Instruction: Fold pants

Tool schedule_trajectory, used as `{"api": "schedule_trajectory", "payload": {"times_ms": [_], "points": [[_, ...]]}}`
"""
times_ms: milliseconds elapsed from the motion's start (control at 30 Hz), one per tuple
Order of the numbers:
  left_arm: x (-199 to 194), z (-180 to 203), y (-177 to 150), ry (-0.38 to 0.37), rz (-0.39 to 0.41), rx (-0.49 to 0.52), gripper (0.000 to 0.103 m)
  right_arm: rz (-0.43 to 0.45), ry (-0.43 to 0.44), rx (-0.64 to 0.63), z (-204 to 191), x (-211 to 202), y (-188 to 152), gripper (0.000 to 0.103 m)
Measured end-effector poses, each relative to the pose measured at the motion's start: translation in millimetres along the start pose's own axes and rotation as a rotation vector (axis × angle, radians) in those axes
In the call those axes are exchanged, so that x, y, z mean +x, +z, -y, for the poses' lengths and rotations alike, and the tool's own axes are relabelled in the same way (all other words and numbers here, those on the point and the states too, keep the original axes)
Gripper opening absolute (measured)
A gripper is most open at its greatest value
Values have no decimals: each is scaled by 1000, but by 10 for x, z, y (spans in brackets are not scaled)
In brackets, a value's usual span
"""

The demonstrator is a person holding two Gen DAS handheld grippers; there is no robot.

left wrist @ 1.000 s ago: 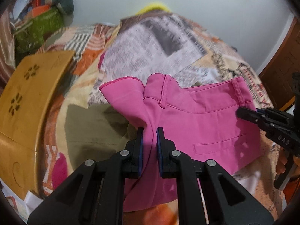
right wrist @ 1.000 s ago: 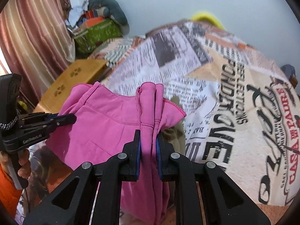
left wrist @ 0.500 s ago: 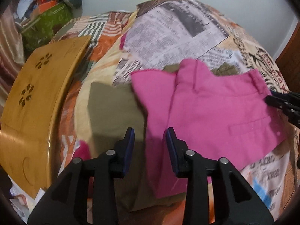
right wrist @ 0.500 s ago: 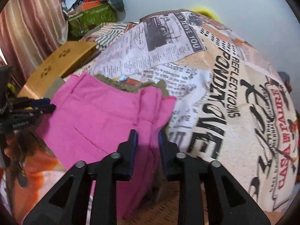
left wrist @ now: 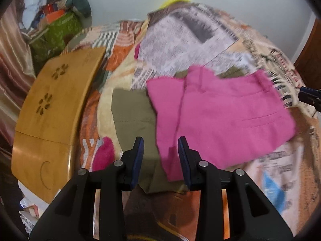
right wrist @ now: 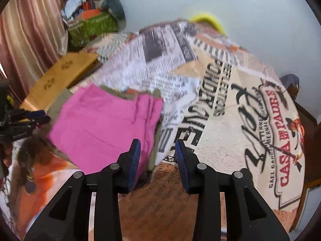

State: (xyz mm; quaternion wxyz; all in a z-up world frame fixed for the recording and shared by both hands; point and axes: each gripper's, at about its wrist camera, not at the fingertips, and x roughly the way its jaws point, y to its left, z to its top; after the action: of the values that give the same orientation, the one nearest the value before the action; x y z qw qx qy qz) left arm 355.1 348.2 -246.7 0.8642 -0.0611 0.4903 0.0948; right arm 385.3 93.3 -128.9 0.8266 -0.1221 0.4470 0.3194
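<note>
Pink pants (left wrist: 224, 118): folded, flat on printed bedspread (right wrist: 230, 104), atop olive garment (left wrist: 132, 116).
Left claw (left wrist: 160, 154): jaws parted, holding nothing; pants at 1 o'clock.
Right claw (right wrist: 157, 152): jaws opening, nothing between; pants at 10 o'clock.
Wooden board (left wrist: 52, 108): left of bed.

The pink pants (left wrist: 224, 118) are a matt, smooth woven cloth, lying over an olive garment (left wrist: 132, 118) of duller, slightly coarser fabric with visible stitching. The bedspread (right wrist: 236, 120) beneath is printed cotton-like cloth (newsprint and lettering patterns), matt and faintly grainy. Toward its left edge sits a wooden tray (left wrist: 52, 108), varnished with a soft sheen. The curtain (right wrist: 30, 30) looks satiny and glossy. Gripper fingers (right wrist: 134, 160) are matt black plastic with ribbed blue pads and metal rivets.
</note>
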Motion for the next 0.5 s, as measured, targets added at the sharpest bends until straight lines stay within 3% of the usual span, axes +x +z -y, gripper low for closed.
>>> {"api": "schedule_trajectory", "payload": {"times_ms": [300, 500], "points": [[-1406, 392, 61, -9, 229, 49, 35, 209, 45, -22, -376, -1117, 75, 32], [-2518, 678, -152, 9, 430, 82, 35, 368, 76, -47, -658, -1957, -59, 32]]}}
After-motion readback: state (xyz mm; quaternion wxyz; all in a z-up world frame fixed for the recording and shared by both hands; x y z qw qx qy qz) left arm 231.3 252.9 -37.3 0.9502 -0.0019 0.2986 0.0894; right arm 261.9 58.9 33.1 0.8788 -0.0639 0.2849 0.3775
